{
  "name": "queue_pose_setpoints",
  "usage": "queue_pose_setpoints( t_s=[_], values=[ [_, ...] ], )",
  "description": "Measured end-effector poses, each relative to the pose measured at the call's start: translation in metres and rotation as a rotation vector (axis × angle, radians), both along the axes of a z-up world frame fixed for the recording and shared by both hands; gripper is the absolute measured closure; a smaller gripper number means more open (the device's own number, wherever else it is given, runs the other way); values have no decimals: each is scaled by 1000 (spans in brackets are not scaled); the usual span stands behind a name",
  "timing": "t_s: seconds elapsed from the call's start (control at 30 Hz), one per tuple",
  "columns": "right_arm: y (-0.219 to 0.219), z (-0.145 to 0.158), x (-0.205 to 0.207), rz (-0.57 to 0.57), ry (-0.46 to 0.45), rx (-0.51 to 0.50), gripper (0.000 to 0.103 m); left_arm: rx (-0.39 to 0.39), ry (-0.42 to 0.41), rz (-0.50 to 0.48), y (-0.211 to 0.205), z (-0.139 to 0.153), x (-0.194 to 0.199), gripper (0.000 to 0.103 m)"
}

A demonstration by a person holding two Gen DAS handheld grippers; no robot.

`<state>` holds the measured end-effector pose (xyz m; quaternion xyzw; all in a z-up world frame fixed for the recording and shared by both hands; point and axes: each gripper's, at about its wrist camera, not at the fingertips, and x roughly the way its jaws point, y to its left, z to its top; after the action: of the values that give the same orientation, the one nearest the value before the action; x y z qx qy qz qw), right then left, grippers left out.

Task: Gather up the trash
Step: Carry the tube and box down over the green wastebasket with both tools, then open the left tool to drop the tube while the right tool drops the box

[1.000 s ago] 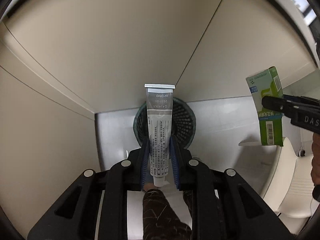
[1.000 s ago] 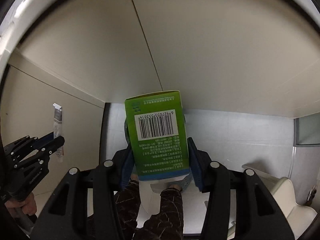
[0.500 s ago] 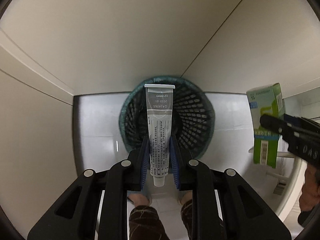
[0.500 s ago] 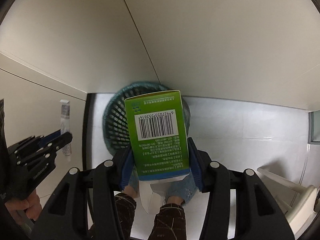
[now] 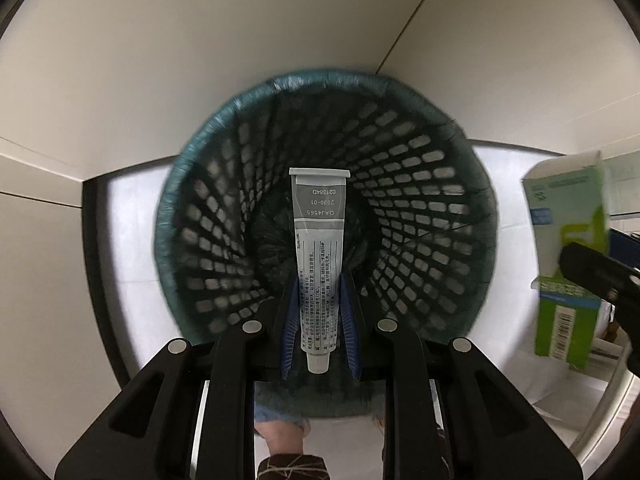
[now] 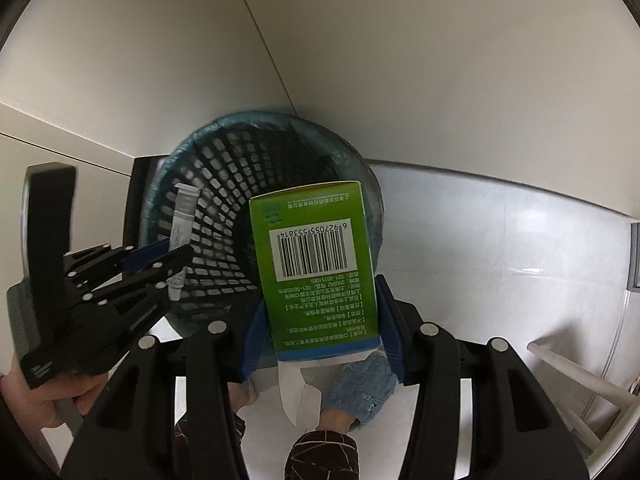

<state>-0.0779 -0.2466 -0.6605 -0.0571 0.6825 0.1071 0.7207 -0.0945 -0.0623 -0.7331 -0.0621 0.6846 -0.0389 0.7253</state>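
Over the round dark-green mesh plastic wastebasket (image 5: pixel 208 184), the left tongs (image 5: pixel 318 320) pinch a grey printed tube (image 5: pixel 319 248), pointing into its mouth. The right tongs (image 6: pixel 320 320) clamp a green cardboard box (image 6: pixel 316 264) over the near rim. Only the right view shows its barcode and the hand (image 6: pixel 44 396) holding the left tongs.

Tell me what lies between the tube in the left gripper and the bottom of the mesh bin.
Nothing: in the left wrist view the tube hangs over the bin mouth, with only open space down to its dark liner.
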Motion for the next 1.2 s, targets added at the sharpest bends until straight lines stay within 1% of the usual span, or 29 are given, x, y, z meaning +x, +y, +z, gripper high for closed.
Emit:
queue_pose_setpoints(
  t_s=[0.1,0.2,0.37,0.43,0.47,0.5,0.57,0.63,0.7,0.73,0.8,0.87,0.93,1.03,1.2],
  values=[
    [-1,-13,2,5,7,-6,56,-7,18,7,-5,-18,3,83],
    [-7,-15,1,10,10,-11,56,-9,21,0,-9,-29,5,83],
    [-10,-16,0,16,16,-16,56,-24,10,13,-11,-30,5,81],
    [-6,-23,1,18,19,-22,56,-24,5,21,-10,-28,1,64],
    [-6,-24,1,17,21,-25,56,-19,-10,31,-9,-24,-1,46],
    [-5,-25,0,14,24,-26,56,-12,-32,40,-7,-20,-3,41],
    [-2,-26,0,6,24,-22,56,-19,-29,42,-8,-24,-4,41],
    [0,-24,0,1,22,-13,56,-16,-34,51,-5,-20,-6,35],
    [5,-23,0,1,18,-4,56,-12,-47,62,1,-16,-9,27],
    [8,-23,0,1,16,1,56,-10,-51,69,4,-14,-9,25],
    [14,-23,1,1,12,17,56,-8,-58,79,11,-8,-11,14],
    [20,-24,1,1,6,31,56,10,-71,83,18,-1,-14,10],
    [26,-27,3,-4,0,42,56,7,-77,87,24,5,-17,7],
    [34,-34,3,-11,-2,41,56,18,-76,92,37,11,-21,6],
    [49,-48,4,-26,-5,50,56,16,-79,112,59,20,-28,6]
  ],
)
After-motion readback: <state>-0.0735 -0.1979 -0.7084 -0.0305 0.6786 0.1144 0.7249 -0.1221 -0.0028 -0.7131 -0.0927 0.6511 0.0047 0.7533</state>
